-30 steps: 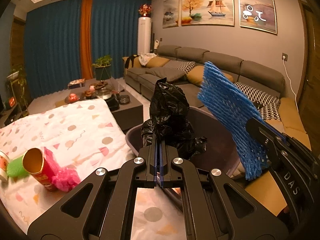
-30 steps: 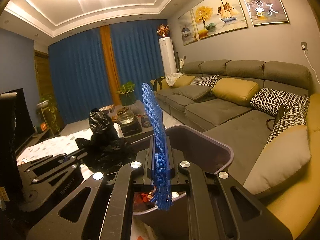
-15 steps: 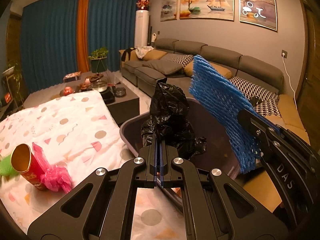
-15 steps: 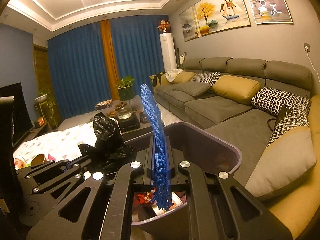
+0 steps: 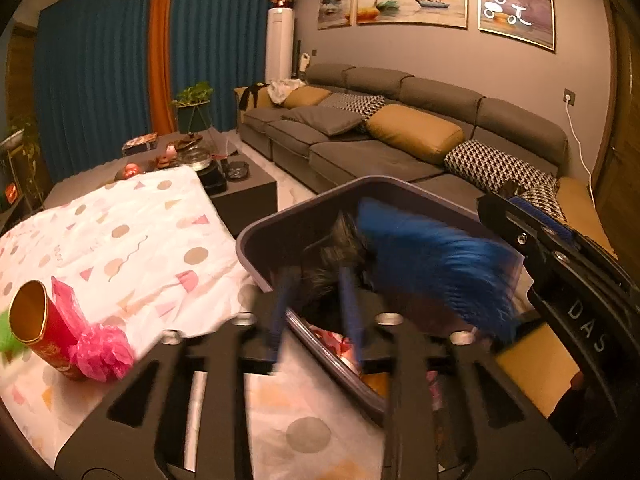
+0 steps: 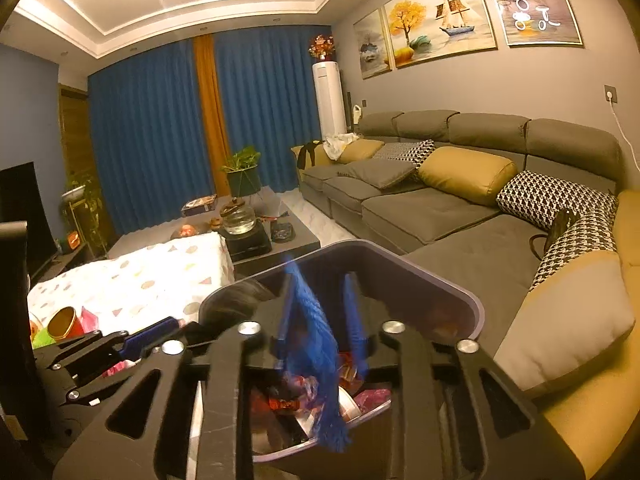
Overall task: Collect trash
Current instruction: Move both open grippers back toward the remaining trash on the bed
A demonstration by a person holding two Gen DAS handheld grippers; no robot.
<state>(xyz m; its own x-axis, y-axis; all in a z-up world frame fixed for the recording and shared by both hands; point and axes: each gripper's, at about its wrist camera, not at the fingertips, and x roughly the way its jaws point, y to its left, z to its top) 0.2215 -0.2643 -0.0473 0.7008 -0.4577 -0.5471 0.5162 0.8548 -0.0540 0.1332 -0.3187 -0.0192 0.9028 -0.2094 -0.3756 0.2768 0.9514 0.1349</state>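
A: Nearest first. Our left gripper has its fingers spread, nothing pinched, the black plastic bag blurred between and just past them, over the bin mouth. Agree?

B: Agree. Our right gripper is also spread; the blue foam net hangs loose between the fingers, tip down over the trash bin. We can't tell if it touches a finger.

A: Handling: both pieces look very light and limp. The bag is thin crinkled film, slippery; we'd judge a pinch on a bunched fold holds best. The net is soft open-mesh foam, springy, crushes easily, grabs fine at any edge.

B: Bin is a rounded-corner plastic tub, smooth grey-purple wall, already holding wrappers, red and shiny.

A: Further left, on the table under the white cloth with coloured dots and triangles: a red paper cup with gold lining, lying on its side, touching a crumpled pink plastic bag. Something green at the frame edge, too cut off to name.

B: The cup is stiff but crushable, so we'd take it at the rim or across the body. The pink bag is soft film, same as the black one.

A: Far: grey sofa with mustard and houndstooth cushions, blue curtains.
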